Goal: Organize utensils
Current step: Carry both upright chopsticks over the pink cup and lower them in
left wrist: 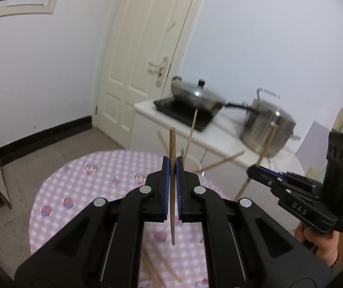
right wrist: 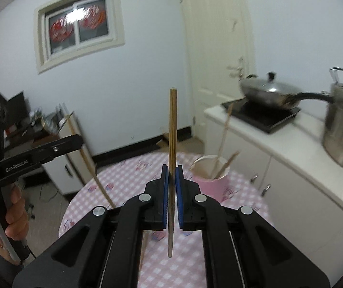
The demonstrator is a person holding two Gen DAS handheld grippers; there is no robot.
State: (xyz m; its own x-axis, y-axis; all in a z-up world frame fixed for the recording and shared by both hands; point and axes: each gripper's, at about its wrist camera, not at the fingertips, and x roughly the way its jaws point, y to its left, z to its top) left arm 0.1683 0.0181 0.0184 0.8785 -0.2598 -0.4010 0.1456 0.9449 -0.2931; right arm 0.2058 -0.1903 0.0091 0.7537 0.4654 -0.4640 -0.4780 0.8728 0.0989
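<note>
Left wrist view: left gripper (left wrist: 172,168) jaws clamped on upright chopstick (left wrist: 172,148).
Right wrist view: right gripper (right wrist: 172,175) jaws clamped on second chopstick (right wrist: 173,124), upright.
Pink cup (right wrist: 211,175): far right on checked desk (right wrist: 128,177), sticks inside.

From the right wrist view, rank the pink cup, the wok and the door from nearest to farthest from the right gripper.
1. Pink cup, on the table just right of the right gripper.
2. Wok, on the cooktop, farther right.
3. Door, behind the counter.
</note>
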